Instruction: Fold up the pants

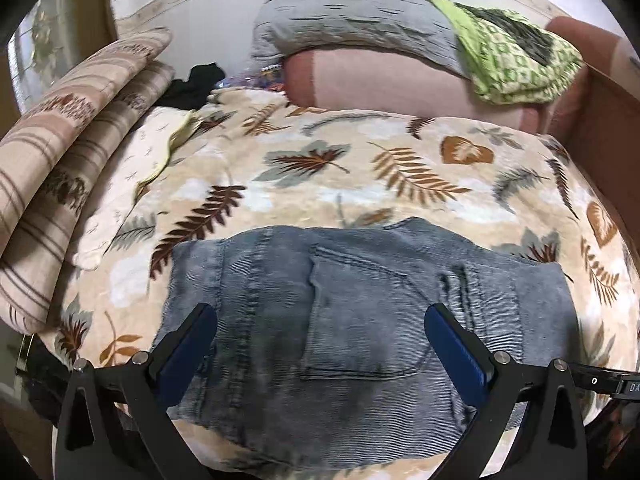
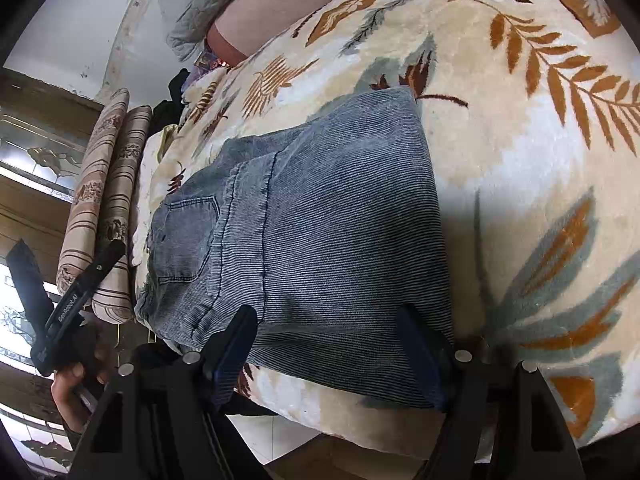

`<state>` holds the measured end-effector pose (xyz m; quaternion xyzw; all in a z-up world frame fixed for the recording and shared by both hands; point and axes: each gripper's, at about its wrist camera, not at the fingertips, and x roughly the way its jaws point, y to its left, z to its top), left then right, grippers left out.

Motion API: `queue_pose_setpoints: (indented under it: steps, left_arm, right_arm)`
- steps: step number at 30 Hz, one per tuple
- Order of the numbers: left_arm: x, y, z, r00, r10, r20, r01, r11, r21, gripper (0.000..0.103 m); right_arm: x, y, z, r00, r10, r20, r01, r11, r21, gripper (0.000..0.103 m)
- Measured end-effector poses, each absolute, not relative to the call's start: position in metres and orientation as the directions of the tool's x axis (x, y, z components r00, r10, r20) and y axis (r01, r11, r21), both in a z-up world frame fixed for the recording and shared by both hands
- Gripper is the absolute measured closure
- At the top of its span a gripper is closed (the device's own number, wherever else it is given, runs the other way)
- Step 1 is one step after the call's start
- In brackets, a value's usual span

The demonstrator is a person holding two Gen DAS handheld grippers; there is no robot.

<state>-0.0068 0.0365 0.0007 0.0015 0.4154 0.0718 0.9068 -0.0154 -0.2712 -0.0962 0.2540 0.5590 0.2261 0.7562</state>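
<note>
Both claws stand apart, gripping nothing: left claw (image 1: 320,320) above the folded jeans (image 1: 360,320), right claw (image 2: 326,324) at their near edge. Beyond the jeans stretches the leaf-print blanket (image 1: 320,160). Grabbing one layer could undo the fold.

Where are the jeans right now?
The folded jeans lie on the leaf-print blanket near its front edge, directly beneath both open grippers, left and right.

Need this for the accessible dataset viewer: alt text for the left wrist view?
Folded blue-grey jeans, back pocket up, lie on a leaf-print blanket; the left gripper is open above them. Striped cushions left, grey pillow behind.
</note>
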Motion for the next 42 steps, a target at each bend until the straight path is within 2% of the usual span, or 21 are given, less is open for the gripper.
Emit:
queue_pose_setpoints:
  steps: [20,42]
  left_arm:
    - [-0.017,0.071,0.013,0.663,0.224,-0.714,-0.229,0.969,0.092,0.0]
    - [-0.015,0.074,0.008,0.652,0.231,-0.722,-0.236,0.967,0.096,0.0]
  right_arm:
    - [-0.017,-0.262,-0.092,0.264,0.574,-0.775,-0.064,0.812,0.58,0.027]
    - [-0.016,-0.261,-0.092,0.259,0.571,-0.779,-0.068,0.815,0.575,0.024]
